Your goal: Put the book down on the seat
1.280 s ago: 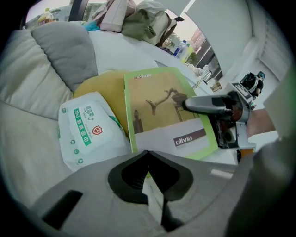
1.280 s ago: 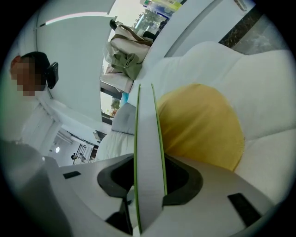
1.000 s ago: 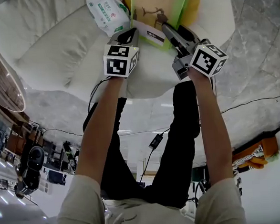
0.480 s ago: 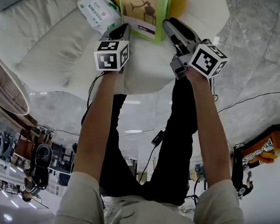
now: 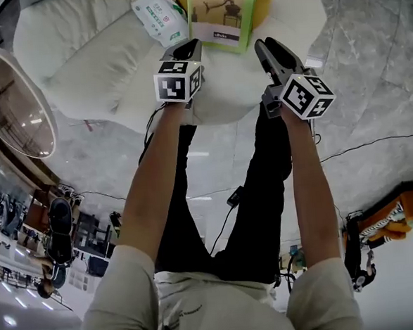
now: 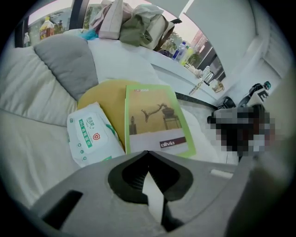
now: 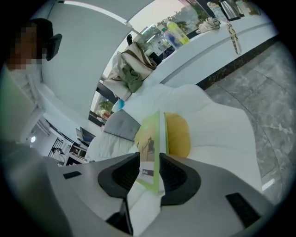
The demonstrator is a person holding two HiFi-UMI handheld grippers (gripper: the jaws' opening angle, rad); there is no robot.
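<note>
A green-bordered book (image 5: 222, 11) lies face up on a white padded seat (image 5: 79, 57). Its upper part rests on a yellow cushion (image 6: 108, 99), and a pack of wipes (image 5: 159, 14) lies just beside its left edge.

The left claw (image 5: 188, 50) hangs close to the book's near edge, jaws closed together on nothing. The right claw (image 5: 263, 45) sits near the book's right corner. Its jaws are wide apart, though they have just been closing a little. The book shows through the gap but lies beyond them, untouched.

The book looks thin, light and fairly stiff, and its glossy cover is probably slippery. A grip on the near edge, where it stands proud of the soft seat, seems surest. Pinching it flat would likely only press it into the cushion.
</note>
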